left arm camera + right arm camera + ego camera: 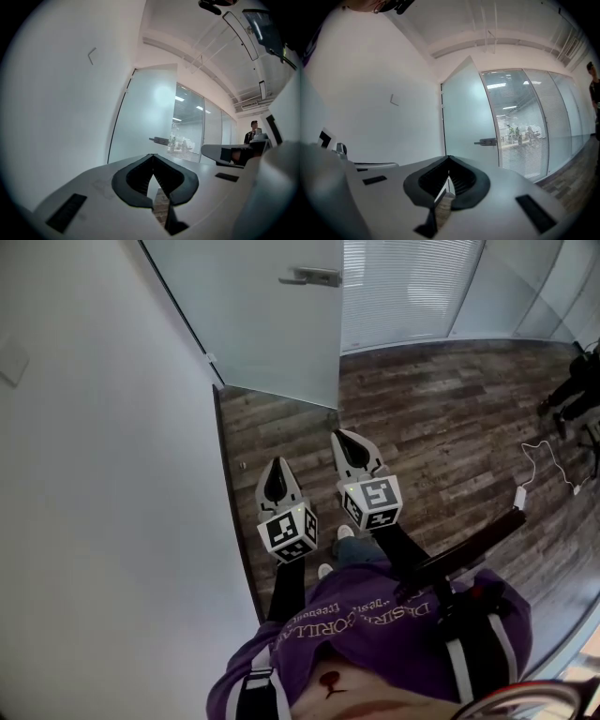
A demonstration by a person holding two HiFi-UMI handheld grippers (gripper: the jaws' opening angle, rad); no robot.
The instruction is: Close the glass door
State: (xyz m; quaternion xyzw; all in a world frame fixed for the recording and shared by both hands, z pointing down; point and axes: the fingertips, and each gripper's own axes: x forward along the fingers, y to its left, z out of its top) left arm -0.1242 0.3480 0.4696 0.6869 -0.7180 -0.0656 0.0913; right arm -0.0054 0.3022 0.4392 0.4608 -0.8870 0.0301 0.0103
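The frosted glass door [272, 324] stands swung open ahead of me, hinged at the white wall, with its metal handle [314, 277] near the free edge. My left gripper [277, 465] and right gripper [345, 437] point level toward it, side by side and well short of the glass. Both are shut with nothing between their jaws. In the left gripper view the door [145, 117] and handle [159, 139] show beyond the closed tips [153, 157]. The right gripper view shows the door [468, 117], its handle [487, 141] and the closed tips [449, 159].
A white wall [94, 474] runs along the left. Glass partitions with blinds [403, 287] stand behind the door. A white cable with a plug [539, 460] lies on the wood floor [450, 409] at the right, near another person's legs [577, 390].
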